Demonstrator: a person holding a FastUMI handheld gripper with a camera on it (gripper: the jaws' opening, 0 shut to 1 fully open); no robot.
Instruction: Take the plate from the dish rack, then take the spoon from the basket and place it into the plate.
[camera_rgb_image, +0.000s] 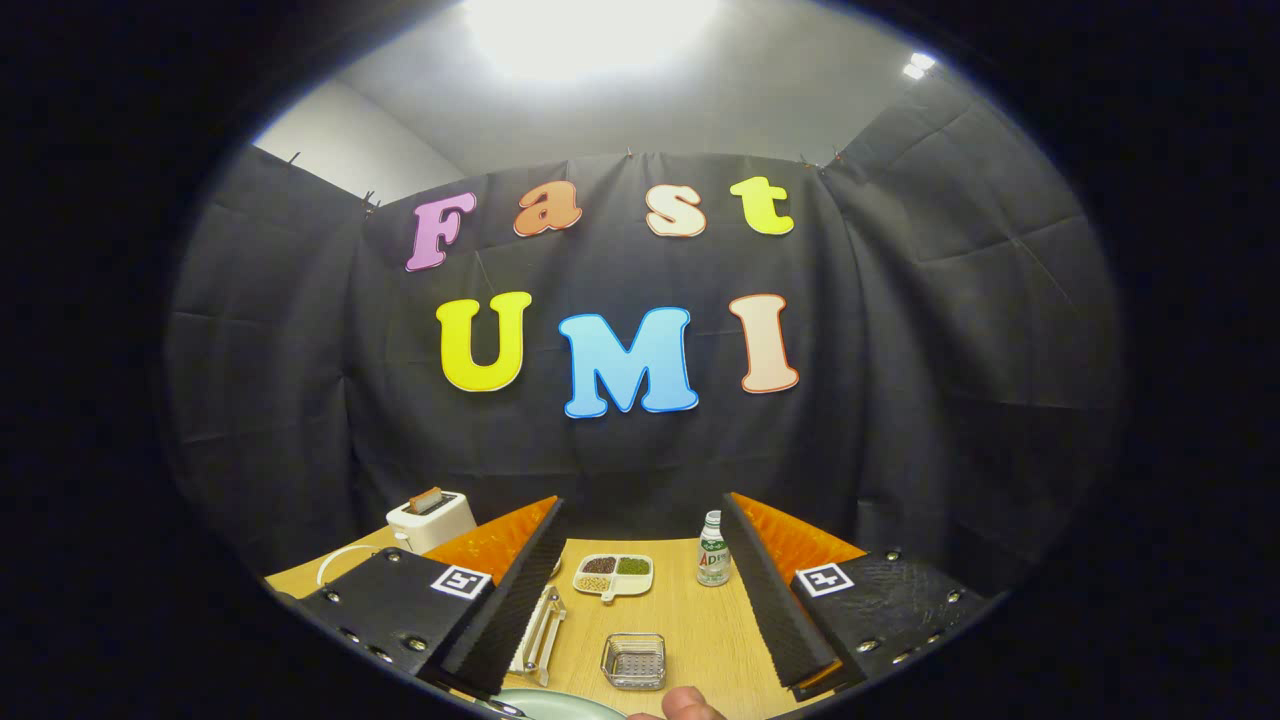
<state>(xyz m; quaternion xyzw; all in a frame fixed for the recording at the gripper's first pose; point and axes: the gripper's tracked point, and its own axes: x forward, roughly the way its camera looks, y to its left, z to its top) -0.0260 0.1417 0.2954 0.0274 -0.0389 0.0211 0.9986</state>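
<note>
Plate (560, 706) is what we make of the pale green rim showing low between the fingers, nearer the left one, close under the gripper (640, 590); so little of it shows that we cannot tell whether it lies flat on the wooden table (700, 620) or is held, nor whether anything rests in it; a fingertip (688, 704) of a person's hand pokes in just beside its rim, on the right. We see no dish rack here; a clear, rail-like object (540, 630) lies on the table just ahead of the left finger, its long axis running away from us, and we cannot say whether it is a utensil holder or something else; no spoon can be made out in it.

Our gripper stands wide open, the two fingers spread well apart with nothing between the pads, touching nothing we can see; it looks out level over the table. Between and beyond the fingers sit a small square glass dish (633, 661), then a white divided dish of grains (613, 574), and a small bottle (713, 549) near the right finger; a white toaster (431, 518) stands beyond the left finger.

We judge that any coming move turns on the plate lying below and close in, so the gripper would have to tip downward to reach it.
</note>
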